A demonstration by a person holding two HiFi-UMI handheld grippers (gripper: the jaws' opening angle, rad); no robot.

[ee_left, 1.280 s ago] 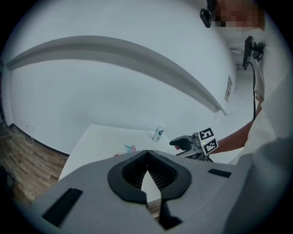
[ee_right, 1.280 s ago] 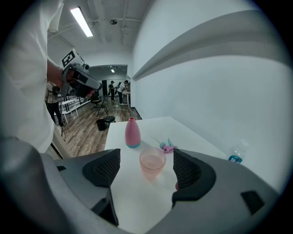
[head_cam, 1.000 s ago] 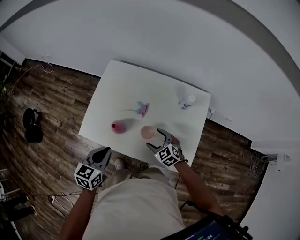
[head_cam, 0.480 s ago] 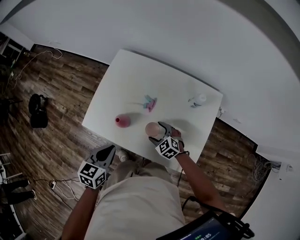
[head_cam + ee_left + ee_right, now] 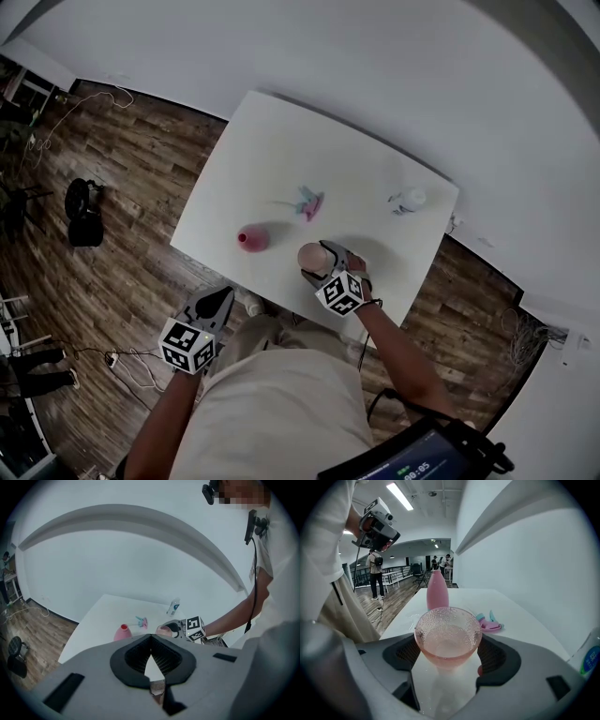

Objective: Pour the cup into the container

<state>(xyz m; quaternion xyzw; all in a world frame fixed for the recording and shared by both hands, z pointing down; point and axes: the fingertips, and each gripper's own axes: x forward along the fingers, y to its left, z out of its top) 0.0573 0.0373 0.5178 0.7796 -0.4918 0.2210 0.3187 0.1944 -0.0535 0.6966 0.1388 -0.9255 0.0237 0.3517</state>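
Right gripper (image 5: 321,264): jaws have just been opening and now stand fully spread, one on each side of the pink dimpled glass cup (image 5: 448,637). The pads flank the cup's wall closely, but no squeeze shows, so the claw has hold of nothing. The cup is upright on the white table (image 5: 246,155), close to the table's near edge. Whether it holds liquid cannot be read through the tinted glass. The pink bottle-shaped container (image 5: 251,238) stands upright to the left of the cup, apart from it, narrow mouth up. Farther back, between the two, lies a small pink-and-teal item (image 5: 309,202); its kind is not clear. A small white bottle with a blue label (image 5: 409,200) is at the far right of the table, well apart from the rest. Left gripper (image 5: 150,638): jaw tips are together with nothing between them. It is held off the table on the near left, above the wood floor (image 5: 122,178) and beside the person's body.
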